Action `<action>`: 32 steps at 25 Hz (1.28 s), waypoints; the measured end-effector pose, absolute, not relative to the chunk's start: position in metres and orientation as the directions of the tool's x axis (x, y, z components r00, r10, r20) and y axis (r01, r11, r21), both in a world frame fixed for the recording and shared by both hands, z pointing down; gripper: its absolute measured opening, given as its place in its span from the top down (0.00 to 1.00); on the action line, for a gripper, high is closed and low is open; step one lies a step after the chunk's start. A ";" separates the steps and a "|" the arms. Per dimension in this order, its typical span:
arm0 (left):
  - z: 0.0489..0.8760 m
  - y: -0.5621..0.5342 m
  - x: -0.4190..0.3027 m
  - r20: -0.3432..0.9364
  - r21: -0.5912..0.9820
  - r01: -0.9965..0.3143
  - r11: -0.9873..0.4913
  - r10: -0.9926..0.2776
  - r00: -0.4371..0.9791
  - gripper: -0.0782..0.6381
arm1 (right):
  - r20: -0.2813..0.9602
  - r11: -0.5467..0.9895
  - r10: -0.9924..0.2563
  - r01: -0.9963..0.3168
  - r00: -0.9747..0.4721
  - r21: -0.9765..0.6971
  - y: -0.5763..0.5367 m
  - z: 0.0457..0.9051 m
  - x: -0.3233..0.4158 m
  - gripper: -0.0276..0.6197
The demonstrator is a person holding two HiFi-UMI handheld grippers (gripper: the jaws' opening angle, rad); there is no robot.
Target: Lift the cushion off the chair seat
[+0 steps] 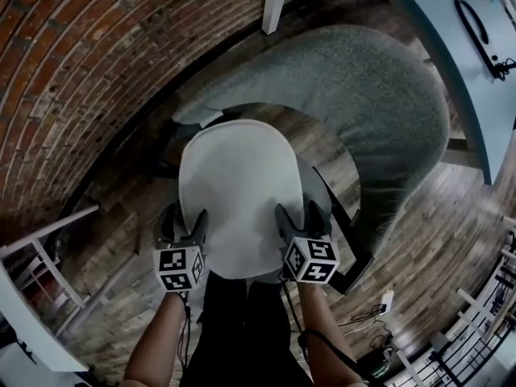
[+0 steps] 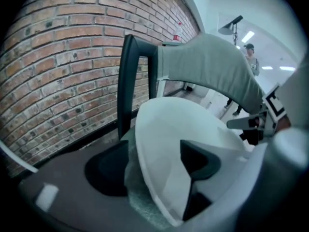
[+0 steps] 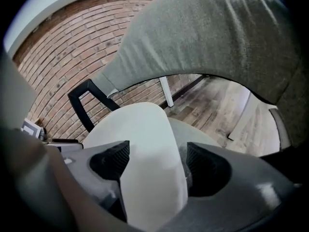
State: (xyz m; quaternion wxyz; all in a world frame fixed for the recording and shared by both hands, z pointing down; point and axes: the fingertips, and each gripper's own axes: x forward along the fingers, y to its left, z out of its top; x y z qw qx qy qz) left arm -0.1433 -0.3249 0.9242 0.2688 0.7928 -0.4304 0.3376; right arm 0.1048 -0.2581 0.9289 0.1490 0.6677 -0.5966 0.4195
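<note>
A white oval cushion (image 1: 242, 192) lies on the grey seat (image 1: 321, 185) of a chair with a curved grey backrest (image 1: 379, 95). My left gripper (image 1: 185, 218) stands open at the cushion's near left edge, and my right gripper (image 1: 300, 214) stands open at its near right edge. In the left gripper view the cushion's rim (image 2: 159, 144) runs between the wide jaws of the left gripper (image 2: 152, 166), one jaw over it and one beside it. The right gripper (image 3: 157, 163) likewise straddles the cushion (image 3: 149, 153). No pad visibly presses on it.
A brick wall (image 1: 97, 63) curves round the left. A light blue table (image 1: 451, 55) with a black tool (image 1: 476, 27) stands at the right. A white rack (image 1: 40, 256) is at the lower left, and cables (image 1: 379, 305) lie on the wooden floor. A person (image 2: 249, 57) stands far off.
</note>
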 end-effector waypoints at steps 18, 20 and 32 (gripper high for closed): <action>0.950 -0.314 -0.140 0.790 0.236 -0.911 -0.338 -0.479 0.383 0.48 | 0.756 -0.227 -0.642 -0.910 -0.129 -0.348 -0.251 0.951 0.093 0.40; 0.949 -0.314 -0.140 0.791 0.243 -0.909 -0.338 -0.473 0.388 0.50 | 0.754 -0.213 -0.639 -0.907 -0.152 -0.364 -0.251 0.951 0.089 0.41; 0.924 -0.311 -0.133 0.775 0.209 -0.916 -0.342 -0.514 0.368 0.84 | 0.767 -0.169 -0.614 -0.918 -0.186 -0.358 -0.238 0.932 0.081 0.67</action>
